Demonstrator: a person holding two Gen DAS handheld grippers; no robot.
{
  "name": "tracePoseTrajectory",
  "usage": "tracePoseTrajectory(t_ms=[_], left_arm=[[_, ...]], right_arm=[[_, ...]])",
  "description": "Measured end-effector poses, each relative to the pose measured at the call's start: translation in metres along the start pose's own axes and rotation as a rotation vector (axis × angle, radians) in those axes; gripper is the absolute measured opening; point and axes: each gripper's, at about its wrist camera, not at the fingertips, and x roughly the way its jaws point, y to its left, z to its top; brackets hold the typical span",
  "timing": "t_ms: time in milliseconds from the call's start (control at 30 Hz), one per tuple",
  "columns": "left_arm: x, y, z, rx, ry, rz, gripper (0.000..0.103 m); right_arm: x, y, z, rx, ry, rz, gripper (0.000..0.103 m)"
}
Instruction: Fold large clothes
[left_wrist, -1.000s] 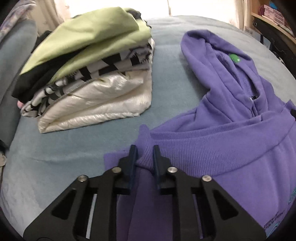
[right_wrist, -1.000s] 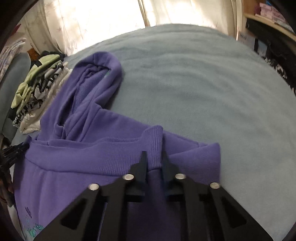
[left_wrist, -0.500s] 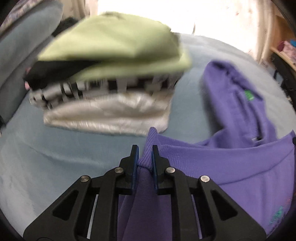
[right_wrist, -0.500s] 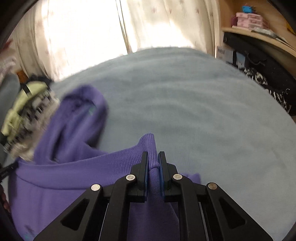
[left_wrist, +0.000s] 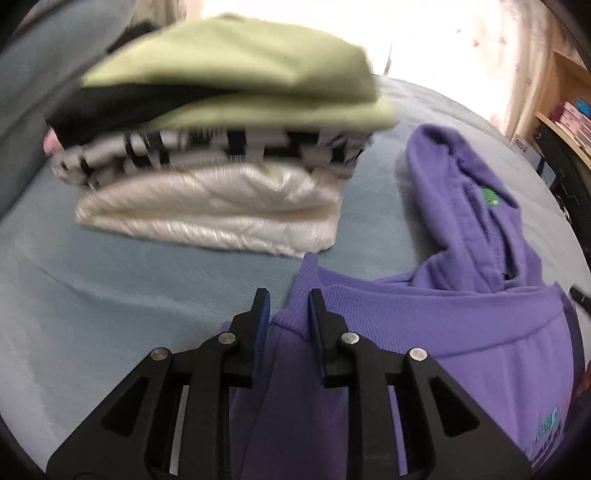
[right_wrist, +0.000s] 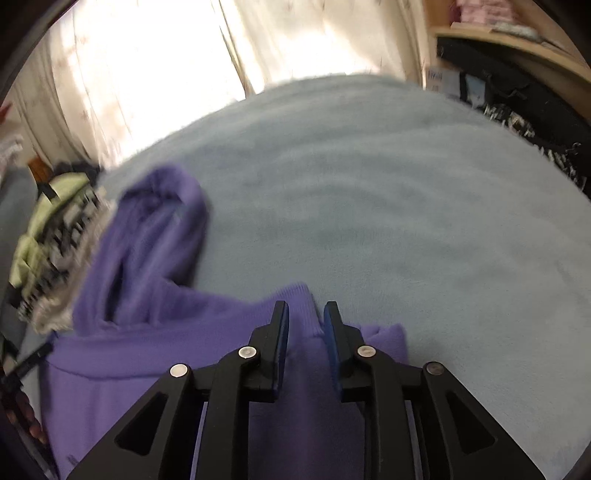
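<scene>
A purple hoodie (left_wrist: 461, 332) lies on the grey-blue bed cover (left_wrist: 110, 295), its hood (left_wrist: 465, 199) stretched away from me. Its ribbed hem is folded up across the body. My left gripper (left_wrist: 286, 299) has its fingers slightly parted around the hem's left corner. In the right wrist view the hoodie (right_wrist: 147, 332) lies at lower left. My right gripper (right_wrist: 306, 310) has its fingers slightly parted around the hem's right corner, and the cloth still sits between them.
A stack of folded clothes (left_wrist: 221, 147), green on top, then black-and-white stripes, then cream, stands at the back left, close to the hoodie; it also shows in the right wrist view (right_wrist: 55, 240). Curtains (right_wrist: 166, 55) hang behind the bed. Shelves (right_wrist: 517, 55) stand at right.
Both grippers carried the hem forward toward the hood while shut on it. Now both have opened slightly, and the views sit lower and nearer the stack.
</scene>
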Motion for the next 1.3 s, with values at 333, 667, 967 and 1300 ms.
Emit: tracePoseTrajectory(t_ms=[333, 667, 967, 1300], left_arm=[[0.0, -0.041, -0.001, 0.113, -0.025, 0.084, 0.007], [0.011, -0.027, -0.005, 0.089, 0.061, 0.077, 0.001], [-0.095, -0.092, -0.055, 0.156, 0.019, -0.095, 0.011], [-0.114, -0.086, -0.16, -0.034, 0.079, -0.179, 0.014]], right_arm=[[0.041, 0.032, -0.024, -0.079, 0.13, -0.035, 0.019], [0.001, 0.005, -0.022, -0.019, 0.113, -0.002, 0.01], [-0.11, 0.083, -0.086, -0.076, 0.132, 0.271, 0.028], [-0.161, 0.077, -0.194, -0.147, 0.198, 0.284, 0.035]])
